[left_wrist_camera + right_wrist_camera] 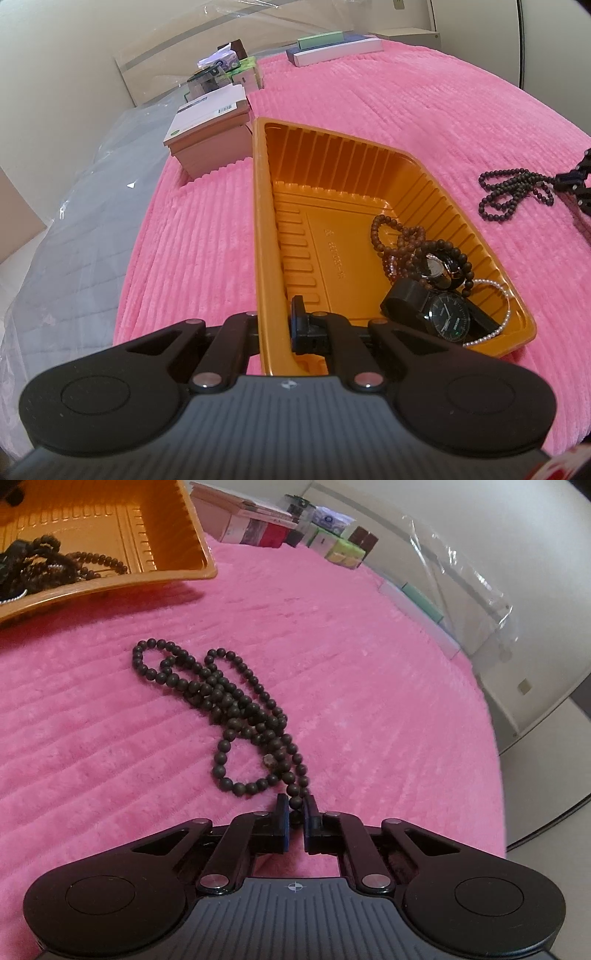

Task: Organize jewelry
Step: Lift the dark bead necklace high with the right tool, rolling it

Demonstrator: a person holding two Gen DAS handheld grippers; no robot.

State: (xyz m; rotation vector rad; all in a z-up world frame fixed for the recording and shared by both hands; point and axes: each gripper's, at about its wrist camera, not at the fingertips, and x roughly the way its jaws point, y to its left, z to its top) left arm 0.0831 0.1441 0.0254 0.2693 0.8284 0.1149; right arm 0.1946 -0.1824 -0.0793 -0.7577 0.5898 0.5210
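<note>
The black beads [225,705] lie in a loose tangle on the pink blanket [369,664], near the tray's [177,574] long side, and the right gripper [294,805] is pinched on the strand's near end. They look light, limp and smooth, likely to swing and trail, so a mid-tangle hold would carry better. The left gripper [275,317] is clamped on the tray's wall.

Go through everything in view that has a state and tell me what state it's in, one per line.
Orange tray: open-topped, partly filled, near wall gripped.
Left gripper: shut on the tray wall.
Right gripper: shut on the black bead necklace.
Black bead necklace: heaped on the pink blanket, outside the tray, one end pinched.
Watches: lying in the tray.
Brown bead bracelets: piled in the tray.
Pearl strand: in the tray.
</note>
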